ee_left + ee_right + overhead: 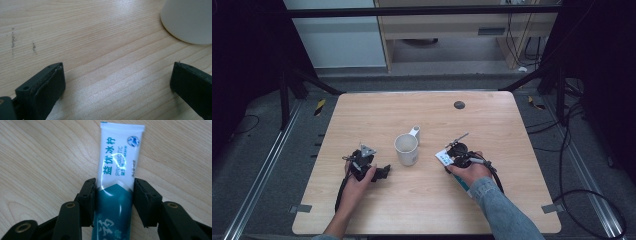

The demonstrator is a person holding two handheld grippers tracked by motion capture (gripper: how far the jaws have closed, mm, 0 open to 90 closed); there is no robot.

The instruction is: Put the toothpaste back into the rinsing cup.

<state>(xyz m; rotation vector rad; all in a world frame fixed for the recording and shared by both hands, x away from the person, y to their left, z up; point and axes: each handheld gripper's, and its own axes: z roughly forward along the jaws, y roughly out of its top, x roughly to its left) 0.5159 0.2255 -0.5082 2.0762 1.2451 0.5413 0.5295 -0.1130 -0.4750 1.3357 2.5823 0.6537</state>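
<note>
Toothpaste tube (117, 182) lengthwise between right claw (115, 202) jaws.

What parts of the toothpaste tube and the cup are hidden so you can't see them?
- Toothpaste tube: in the right gripper view its lower end runs off the bottom edge; the right gripper covers its sides.
- Same tube in the high view: the hand and gripper hide most of it, and its print is too small to read.
- Mug: the left gripper view's top and right edges cut it off.
- Mug's inside: too small in the high view to tell if anything is in it.
</note>
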